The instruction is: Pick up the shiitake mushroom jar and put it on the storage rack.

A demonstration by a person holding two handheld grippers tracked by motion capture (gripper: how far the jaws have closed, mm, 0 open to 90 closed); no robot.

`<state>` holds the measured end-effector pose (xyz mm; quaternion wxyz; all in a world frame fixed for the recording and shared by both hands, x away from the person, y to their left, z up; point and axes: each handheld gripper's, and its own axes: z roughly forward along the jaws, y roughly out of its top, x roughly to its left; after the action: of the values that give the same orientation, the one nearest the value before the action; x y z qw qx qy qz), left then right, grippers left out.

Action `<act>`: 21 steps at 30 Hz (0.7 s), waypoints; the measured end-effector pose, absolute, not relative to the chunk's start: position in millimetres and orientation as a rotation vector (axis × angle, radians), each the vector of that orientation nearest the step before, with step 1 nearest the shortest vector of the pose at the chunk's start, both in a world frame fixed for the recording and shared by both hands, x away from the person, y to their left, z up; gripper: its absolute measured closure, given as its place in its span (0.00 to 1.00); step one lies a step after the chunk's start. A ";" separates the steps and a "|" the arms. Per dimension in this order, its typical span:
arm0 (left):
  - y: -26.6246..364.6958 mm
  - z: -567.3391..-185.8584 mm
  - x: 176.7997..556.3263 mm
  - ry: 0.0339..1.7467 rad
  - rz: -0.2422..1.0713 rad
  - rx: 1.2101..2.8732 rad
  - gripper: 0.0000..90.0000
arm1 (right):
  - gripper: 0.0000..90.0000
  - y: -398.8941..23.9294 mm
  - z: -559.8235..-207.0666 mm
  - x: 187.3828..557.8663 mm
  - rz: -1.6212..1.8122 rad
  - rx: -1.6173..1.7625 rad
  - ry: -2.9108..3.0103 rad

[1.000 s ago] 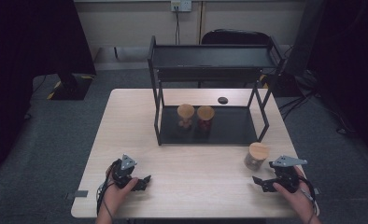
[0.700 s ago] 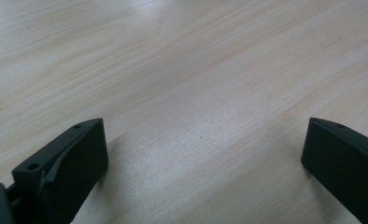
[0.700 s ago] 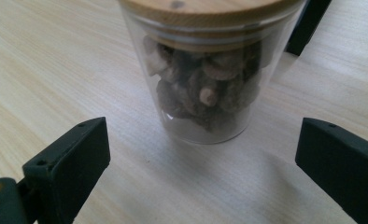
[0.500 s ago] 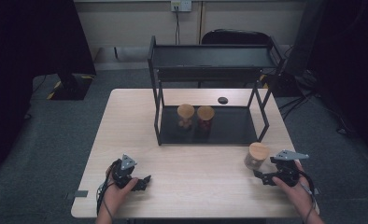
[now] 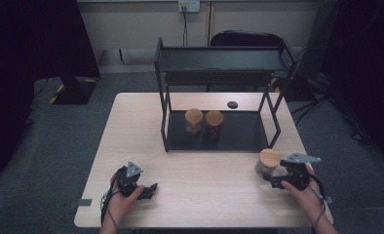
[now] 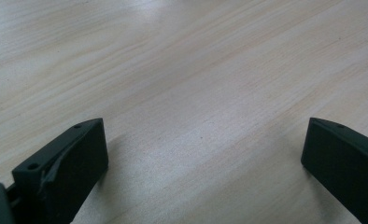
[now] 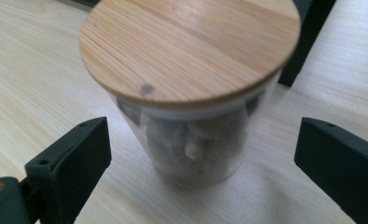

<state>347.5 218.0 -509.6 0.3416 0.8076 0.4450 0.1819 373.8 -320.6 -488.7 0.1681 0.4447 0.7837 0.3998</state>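
Pale wood grain runs across the table (image 5: pixel 204 195), which stands on grey carpet before a cream wall with a dark chair pushed in at its far side. On the table's far half stands a black two-level rack (image 5: pixel 219 63), and on the rack's lower shelf two jars with wooden lids (image 5: pixel 203 117) stand side by side, just touching or nearly so. A small dark round thing (image 5: pixel 232 104) lies on the table behind the rack.

A third jar (image 5: pixel 269 161), glass with a round wooden lid and brownish pieces inside, stands upright on the table just outside the rack's near right leg. The right gripper (image 5: pixel 278 179) is held low beside it, pointing at it from the person's side. In the right gripper view the jar (image 7: pixel 191 93) stands between the two black jaws, which are spread wide; bare table shows on both sides between each jaw and the glass, so neither pad presses on it. The jaws have just been closing a little, with the jar between them but not gripped.

The left gripper (image 5: pixel 148 187) rests near the table's front left, well apart from the jars. In the left gripper view its jaws stand wide apart over bare wood, with nothing between them.
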 end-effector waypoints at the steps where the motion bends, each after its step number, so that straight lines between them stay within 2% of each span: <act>1: 218.0 -509.6 347.5 1.157 0.473 2.100 0.00 | 0.04 -319.6 -488.6 374.4 1.142 1.266 2.227; 21: 218.0 -509.6 347.5 1.157 0.473 2.101 0.00 | 0.19 -312.6 -493.0 383.2 1.160 1.230 2.200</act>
<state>347.5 218.0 -509.6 0.3415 0.8077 0.4450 0.1819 383.2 -312.6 -493.0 0.1825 0.4357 0.7796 0.4111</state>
